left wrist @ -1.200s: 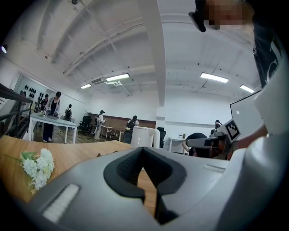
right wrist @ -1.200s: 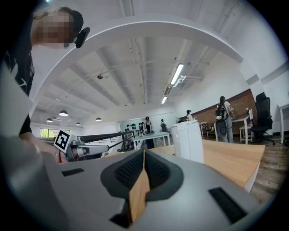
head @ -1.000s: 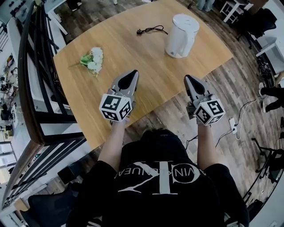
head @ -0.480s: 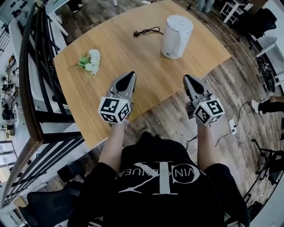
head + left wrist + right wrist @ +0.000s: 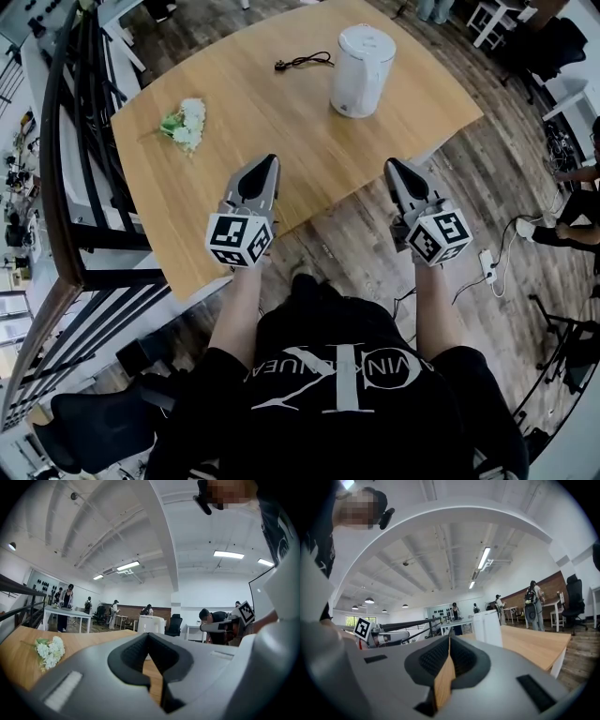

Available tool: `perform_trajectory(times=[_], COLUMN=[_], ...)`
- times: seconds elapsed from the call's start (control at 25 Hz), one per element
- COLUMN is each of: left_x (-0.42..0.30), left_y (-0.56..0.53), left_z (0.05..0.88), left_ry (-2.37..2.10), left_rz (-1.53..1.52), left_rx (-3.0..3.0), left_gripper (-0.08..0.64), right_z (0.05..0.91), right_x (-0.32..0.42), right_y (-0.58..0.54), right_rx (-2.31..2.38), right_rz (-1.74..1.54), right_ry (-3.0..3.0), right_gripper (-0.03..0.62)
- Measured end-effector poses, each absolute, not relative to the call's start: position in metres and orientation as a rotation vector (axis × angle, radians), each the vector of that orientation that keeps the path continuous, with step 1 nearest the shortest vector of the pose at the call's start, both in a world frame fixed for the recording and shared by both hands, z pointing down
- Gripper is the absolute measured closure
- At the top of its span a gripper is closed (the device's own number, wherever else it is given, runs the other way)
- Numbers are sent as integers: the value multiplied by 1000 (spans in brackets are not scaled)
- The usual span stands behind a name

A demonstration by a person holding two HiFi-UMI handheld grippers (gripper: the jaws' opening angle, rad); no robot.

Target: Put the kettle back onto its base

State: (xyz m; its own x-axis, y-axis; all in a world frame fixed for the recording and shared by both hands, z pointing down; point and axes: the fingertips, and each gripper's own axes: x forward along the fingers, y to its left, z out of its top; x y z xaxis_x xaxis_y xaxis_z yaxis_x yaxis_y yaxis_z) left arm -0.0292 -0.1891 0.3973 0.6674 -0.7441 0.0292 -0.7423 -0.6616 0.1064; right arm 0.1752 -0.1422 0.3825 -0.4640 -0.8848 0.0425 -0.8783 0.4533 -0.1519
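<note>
Wood-plank floor (image 5: 469,178) of an open office, seen from above, with a pale wooden tabletop (image 5: 281,141) set at an angle across it. Far side: a white kettle (image 5: 361,70) stands upright near the far right edge, well apart from both claws (whether a base lies under it cannot be made out). A black cord (image 5: 302,63) lies just beside the kettle to its left, its plug end loose on the wood. Left side: a small bunch of white flowers (image 5: 183,124) lies flat on the tabletop. Near side: the left claw (image 5: 270,161) is held level over the near edge of the tabletop, its jaws closed tip to tip with nothing between them. The right claw (image 5: 392,165) is held level just off the near right edge, above the floor, its jaws likewise closed and empty. Both claws point towards the kettle, which shows beyond the jaw tips in the left gripper view (image 5: 151,624) and to the right of them in the right gripper view (image 5: 487,627). A black railing (image 5: 66,187) runs along the left
</note>
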Motion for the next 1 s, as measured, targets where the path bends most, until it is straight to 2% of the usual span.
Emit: perform_trajectory(times=[1.0], left_x=[-11], left_y=[-170], left_z=[413], left_ry=[-1228], left_rz=[45], left_rx=[2746], left_gripper=[551], right_z=[405], right_x=[180], right_y=[-120], right_rx=[-1600], right_rz=[-309], right_ry=[2637], right_gripper=[574])
